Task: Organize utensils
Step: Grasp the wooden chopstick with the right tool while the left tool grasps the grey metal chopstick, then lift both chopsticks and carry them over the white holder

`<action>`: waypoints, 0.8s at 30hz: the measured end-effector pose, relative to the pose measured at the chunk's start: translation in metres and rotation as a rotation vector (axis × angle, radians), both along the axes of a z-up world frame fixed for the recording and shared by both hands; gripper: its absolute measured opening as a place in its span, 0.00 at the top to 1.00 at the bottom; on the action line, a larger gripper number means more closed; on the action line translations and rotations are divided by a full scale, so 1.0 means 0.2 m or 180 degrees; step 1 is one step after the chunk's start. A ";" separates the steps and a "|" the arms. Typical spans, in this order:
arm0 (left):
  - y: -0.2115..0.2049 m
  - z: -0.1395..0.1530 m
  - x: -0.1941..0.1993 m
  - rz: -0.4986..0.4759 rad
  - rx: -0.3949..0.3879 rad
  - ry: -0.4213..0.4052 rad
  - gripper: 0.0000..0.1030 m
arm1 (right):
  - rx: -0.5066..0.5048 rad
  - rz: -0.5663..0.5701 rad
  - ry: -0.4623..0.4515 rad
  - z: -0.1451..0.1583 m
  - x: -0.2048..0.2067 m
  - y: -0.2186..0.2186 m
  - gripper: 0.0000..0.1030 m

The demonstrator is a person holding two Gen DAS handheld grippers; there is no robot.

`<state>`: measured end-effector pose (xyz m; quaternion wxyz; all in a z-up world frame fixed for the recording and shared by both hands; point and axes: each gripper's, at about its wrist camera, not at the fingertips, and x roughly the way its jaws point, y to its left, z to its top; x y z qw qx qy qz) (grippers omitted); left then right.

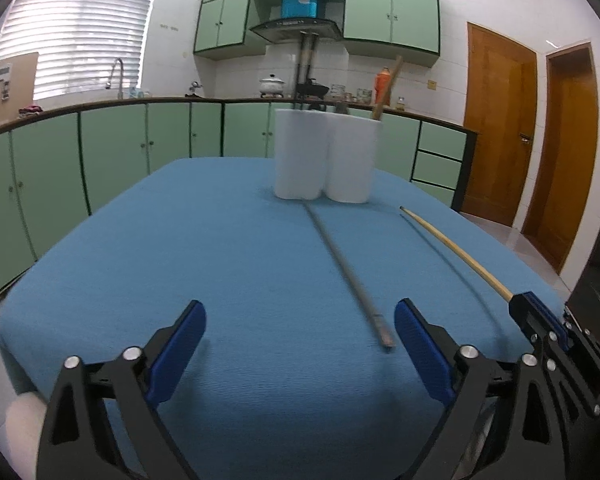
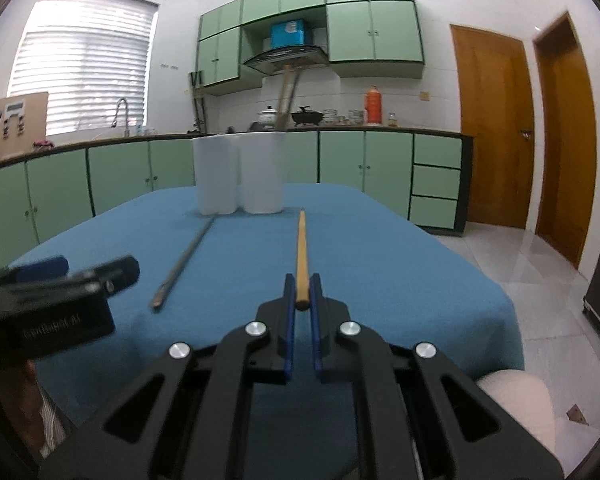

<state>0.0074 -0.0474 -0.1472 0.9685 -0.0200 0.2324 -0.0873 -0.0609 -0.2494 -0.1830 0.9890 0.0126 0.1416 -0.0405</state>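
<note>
Fingers [image 2: 316,312] of the right gripper [image 2: 302,308] pinch the wooden chopstick's [image 2: 301,248] near end, ready for transfer to the white holder [image 2: 238,174]. Left gripper [image 1: 300,356], wide open and unladen, straddles the grey chopstick [image 1: 340,258] on the blue-clothed counter [image 1: 180,240].

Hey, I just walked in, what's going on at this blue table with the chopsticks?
A person with a handheld gripper in each hand is sorting chopsticks. The right gripper has its jaws shut on the thick end of a light wooden chopstick, which points toward two white holders at the far side of the blue tablecloth. The left gripper is open and holds nothing; a grey chopstick lies on the cloth just ahead of it. A few utensils already stand in the holders.
</note>
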 end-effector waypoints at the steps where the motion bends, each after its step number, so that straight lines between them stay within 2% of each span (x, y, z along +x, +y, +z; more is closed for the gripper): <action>1: -0.03 0.00 0.00 -0.0027 0.0016 0.0011 0.15 | 0.0019 -0.0019 0.0003 0.00 0.00 -0.02 0.94; 4: -0.10 -0.02 0.02 -0.0059 0.0022 0.0049 0.25 | 0.0055 -0.0045 -0.0028 0.01 -0.01 -0.07 0.94; 6: -0.13 -0.03 0.03 -0.0066 -0.0009 0.0109 0.37 | 0.0071 -0.0054 -0.0048 0.02 -0.02 -0.09 0.94; 7: -0.14 -0.04 0.03 -0.0058 -0.0019 0.0124 0.39 | 0.0097 -0.0048 -0.0053 0.03 -0.01 -0.11 0.94; 10: -0.18 -0.05 0.03 -0.0009 -0.0002 0.0085 0.51 | 0.0146 -0.0037 -0.0065 0.03 -0.02 -0.15 0.94; 12: -0.20 -0.06 0.03 0.0014 0.0014 0.0071 0.66 | 0.0176 -0.0028 -0.0071 0.03 -0.03 -0.17 0.94; 15: -0.23 -0.06 0.02 0.0036 0.0056 0.0063 0.83 | 0.0199 -0.0016 -0.0077 0.04 -0.04 -0.17 0.94; 17: -0.24 -0.06 0.02 0.0056 0.0056 0.0070 0.89 | 0.0214 -0.0014 -0.0085 0.03 -0.04 -0.18 0.94; 24: -0.22 -0.02 0.00 0.0120 0.0057 0.0024 0.93 | 0.0200 -0.0037 -0.0160 0.06 -0.07 -0.19 0.94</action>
